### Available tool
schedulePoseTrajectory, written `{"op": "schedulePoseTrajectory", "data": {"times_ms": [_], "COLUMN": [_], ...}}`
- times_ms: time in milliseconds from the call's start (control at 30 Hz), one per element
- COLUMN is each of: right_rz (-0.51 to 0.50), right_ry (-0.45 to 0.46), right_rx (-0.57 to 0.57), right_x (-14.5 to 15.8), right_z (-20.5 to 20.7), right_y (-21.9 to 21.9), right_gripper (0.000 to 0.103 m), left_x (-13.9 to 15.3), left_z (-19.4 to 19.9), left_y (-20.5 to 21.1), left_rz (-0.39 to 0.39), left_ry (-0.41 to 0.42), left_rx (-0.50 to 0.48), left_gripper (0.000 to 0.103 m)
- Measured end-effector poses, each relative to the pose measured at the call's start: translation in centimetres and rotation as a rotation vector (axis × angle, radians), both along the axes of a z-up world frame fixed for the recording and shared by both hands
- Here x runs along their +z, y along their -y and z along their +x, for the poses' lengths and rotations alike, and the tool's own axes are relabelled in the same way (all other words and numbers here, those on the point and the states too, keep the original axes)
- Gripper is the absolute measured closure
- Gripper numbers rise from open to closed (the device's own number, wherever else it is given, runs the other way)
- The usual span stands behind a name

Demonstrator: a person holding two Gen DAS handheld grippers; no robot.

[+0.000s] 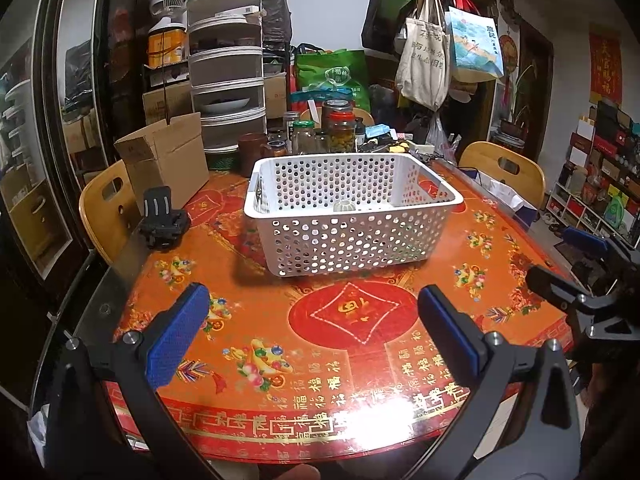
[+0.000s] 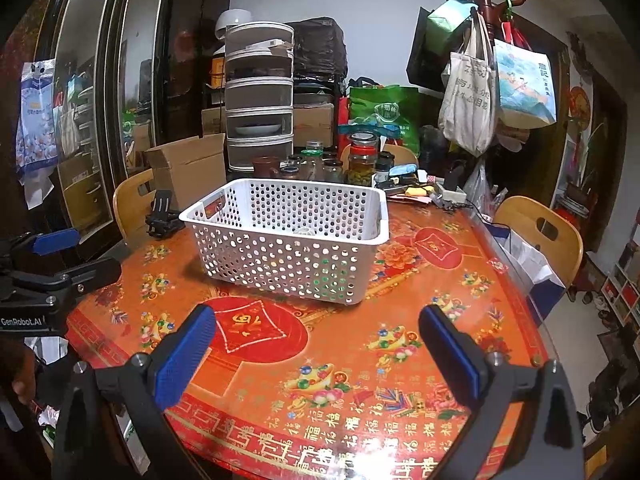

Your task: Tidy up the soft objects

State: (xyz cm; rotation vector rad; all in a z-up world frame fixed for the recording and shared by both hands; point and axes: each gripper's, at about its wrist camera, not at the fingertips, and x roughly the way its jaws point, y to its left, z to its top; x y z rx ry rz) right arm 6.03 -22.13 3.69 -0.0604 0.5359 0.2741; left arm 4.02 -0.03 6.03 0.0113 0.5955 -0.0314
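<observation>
Red-and-orange patterned cloth under a glossy sheet covers the table (image 1: 360, 380), the largest item, filling the lower half of both views. White perforated plastic basket (image 1: 352, 216) stands at 12 o'clock from both grippers, near the table's middle; probably light and stiff, best held by its rim. One small pale rounded thing (image 1: 343, 205) lies inside against the near wall; whether it is soft cannot be told, and no other soft objects show on the table. Cardboard box (image 1: 168, 160), open, at 10 o'clock. Glass jars (image 1: 340, 128) cluster behind the basket. Black clamp mount (image 1: 164, 224) at 9 o'clock. Left gripper (image 1: 314, 336): blue pads spread wide, holding nothing. Right gripper (image 2: 316, 354): likewise spread, empty, hovering over the near edge.
</observation>
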Motion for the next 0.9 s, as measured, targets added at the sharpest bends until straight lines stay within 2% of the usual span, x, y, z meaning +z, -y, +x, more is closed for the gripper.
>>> {"op": "schedulePoseTrajectory", "data": {"times_ms": [900], "right_rz": [0.008], "right_ry": [0.009], "right_rx": [0.012], "right_x": [0.57], "right_z": [-0.6], "right_y": [-0.02], "right_gripper": [0.002], "left_x": [-0.05], "left_z": [-0.15], "left_y": [0.41], "left_rz": [-0.011], "left_ry": [0.004], "left_rx": [-0.004], "left_gripper": [0.0]}}
